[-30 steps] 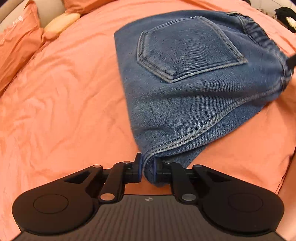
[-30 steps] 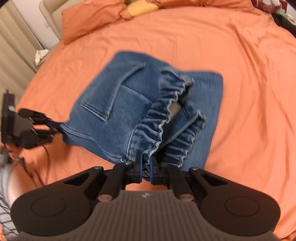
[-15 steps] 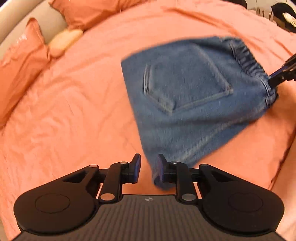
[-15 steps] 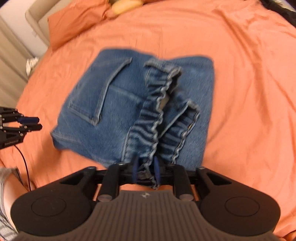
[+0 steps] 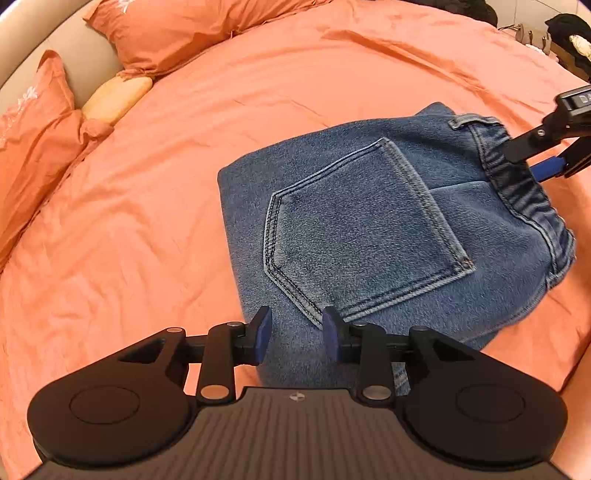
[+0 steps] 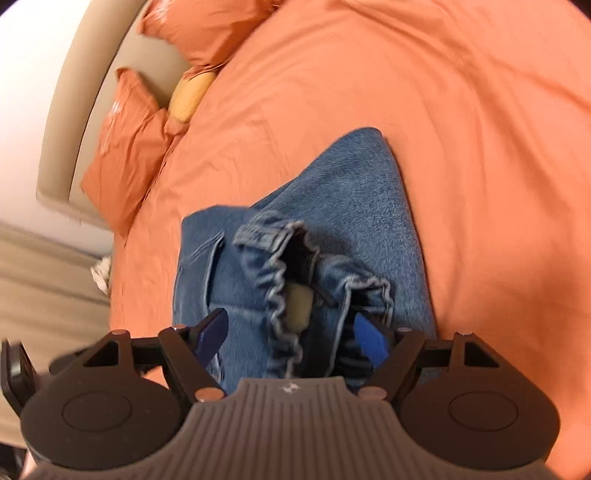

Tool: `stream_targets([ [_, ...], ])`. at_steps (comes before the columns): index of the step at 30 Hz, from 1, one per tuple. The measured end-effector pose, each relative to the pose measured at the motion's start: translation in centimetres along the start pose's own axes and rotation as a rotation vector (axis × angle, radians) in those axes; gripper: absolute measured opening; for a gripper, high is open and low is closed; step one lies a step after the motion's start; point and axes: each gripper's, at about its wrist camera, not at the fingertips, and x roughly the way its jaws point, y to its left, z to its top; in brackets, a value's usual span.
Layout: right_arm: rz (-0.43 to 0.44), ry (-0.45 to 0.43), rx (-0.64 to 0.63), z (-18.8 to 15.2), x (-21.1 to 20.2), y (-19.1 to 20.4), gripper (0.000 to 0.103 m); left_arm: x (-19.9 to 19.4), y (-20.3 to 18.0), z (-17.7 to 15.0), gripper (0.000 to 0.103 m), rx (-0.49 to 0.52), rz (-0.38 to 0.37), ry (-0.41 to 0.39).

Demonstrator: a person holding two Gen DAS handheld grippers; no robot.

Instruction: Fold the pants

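Folded blue denim pants (image 5: 365, 236) lie on the orange bedspread (image 5: 147, 229), back pocket (image 5: 362, 232) facing up. My left gripper (image 5: 297, 334) hovers over the near folded edge, its jaws opening with denim beneath them but not pinched. In the right wrist view the pants (image 6: 369, 206) show their elastic waistband (image 6: 280, 295). My right gripper (image 6: 291, 338) straddles that waistband with jaws opening wide, pads clear of the cloth. The right gripper's fingers (image 5: 532, 146) also reach in at the waistband from the right edge of the left wrist view.
Orange pillows (image 5: 177, 29) and a yellow cushion (image 5: 118, 98) lie against the beige headboard (image 5: 92, 59) at the far left. Dark clutter (image 5: 569, 37) sits beyond the bed at top right. The bed's edge (image 5: 576, 369) runs close on the right.
Both grippers let go of the denim and opened. The pants dropped flat on the bed. The left gripper pulled back and up; the right one rolled and sank towards the waistband.
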Motion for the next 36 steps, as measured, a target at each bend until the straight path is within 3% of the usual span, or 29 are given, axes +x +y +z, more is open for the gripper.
stream_targets([
  [2,0.006,0.000,0.033,0.6,0.6,-0.5,0.073,0.6,0.3,0.0,0.038,-0.011,-0.002,0.012],
  [3,0.009,-0.004,0.032,0.9,0.7,-0.5,0.065,0.9,0.5,0.0,0.038,-0.016,-0.004,0.019],
  [4,0.018,-0.003,0.015,1.3,0.6,-0.1,0.041,1.2,0.6,0.0,0.038,-0.021,-0.005,0.024],
  [5,0.007,-0.002,-0.003,1.7,0.4,0.3,0.035,1.5,0.8,0.0,0.038,-0.028,-0.010,0.028],
  [7,-0.003,-0.015,-0.091,2.2,0.0,1.8,0.014,1.8,1.0,-0.1,0.038,-0.041,-0.017,0.033],
  [9,-0.019,-0.044,-0.232,2.4,-0.8,4.6,0.011,1.9,1.2,-0.3,0.038,-0.053,-0.027,0.033],
  [12,-0.018,-0.106,-0.460,2.4,-2.7,9.2,0.008,2.1,1.4,-0.3,0.038,-0.061,-0.045,0.022],
  [14,-0.018,-0.142,-0.524,3.0,-3.8,11.0,0.007,2.0,1.5,-0.4,0.038,-0.069,-0.060,0.002],
  [16,-0.087,-0.165,-0.560,3.9,-3.8,11.4,0.006,1.7,1.5,-0.3,0.038,-0.079,-0.079,-0.022],
  [22,-0.250,-0.075,-0.439,5.8,-1.0,5.3,0.006,1.9,1.1,-0.1,0.038,-0.077,-0.120,-0.051],
  [26,-0.311,-0.071,-0.418,5.6,1.1,2.8,0.005,3.4,0.9,-0.3,0.038,-0.076,-0.133,-0.030],
  [33,-0.361,-0.075,-0.439,4.9,2.0,3.9,0.008,4.0,0.9,0.0,0.038,-0.076,-0.129,-0.023],
  [35,-0.355,-0.088,-0.433,4.6,1.2,4.3,0.012,3.9,1.1,-0.1,0.038,-0.081,-0.130,-0.023],
  [36,-0.352,-0.100,-0.427,4.0,0.1,4.4,0.020,3.8,1.2,-0.1,0.039,-0.083,-0.131,-0.025],
])
